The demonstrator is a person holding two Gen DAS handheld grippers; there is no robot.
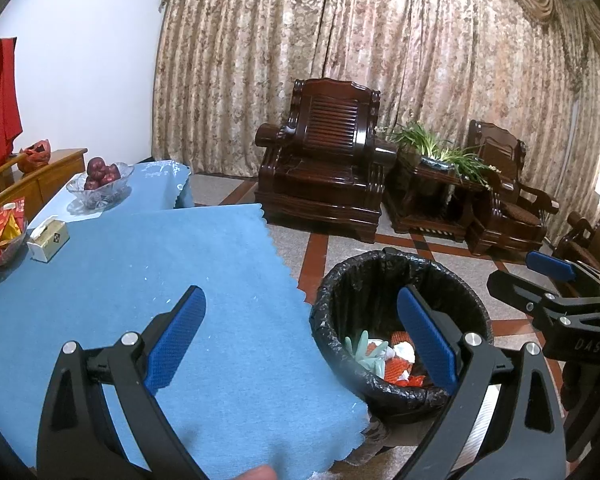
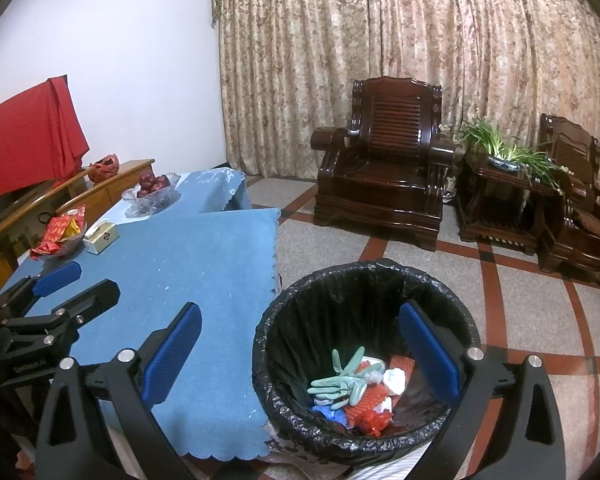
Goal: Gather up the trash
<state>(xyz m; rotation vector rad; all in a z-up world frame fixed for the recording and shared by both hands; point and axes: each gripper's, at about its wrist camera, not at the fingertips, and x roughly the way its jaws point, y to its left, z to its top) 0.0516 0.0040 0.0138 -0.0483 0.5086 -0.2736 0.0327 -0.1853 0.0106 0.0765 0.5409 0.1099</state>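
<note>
A black-bagged trash bin [image 1: 356, 300] [image 2: 332, 308] stands on the floor off the table's right corner. Inside lie green rubber gloves [image 2: 340, 380] [image 1: 366, 350], red netting [image 2: 366, 402] [image 1: 396, 368] and crumpled white paper [image 2: 394, 378]. My left gripper [image 1: 302, 336] is open and empty, spanning the cloth corner and the bin's rim; it also shows at the left of the right wrist view, over the table [image 2: 74, 286]. My right gripper [image 2: 300, 356] is open and empty above the bin's near-left rim, and appears at the right edge of the left wrist view [image 1: 532, 280].
The table's blue cloth [image 1: 140, 260] [image 2: 188, 264] carries small white specks. At its far left are a tissue box [image 1: 48, 240] [image 2: 101, 237], a dish of red packets [image 1: 0, 236] [image 2: 60, 236] and a glass bowl of apples [image 1: 100, 184] [image 2: 152, 192]. Dark wooden armchairs [image 1: 324, 168] [image 2: 384, 160] line the curtained wall.
</note>
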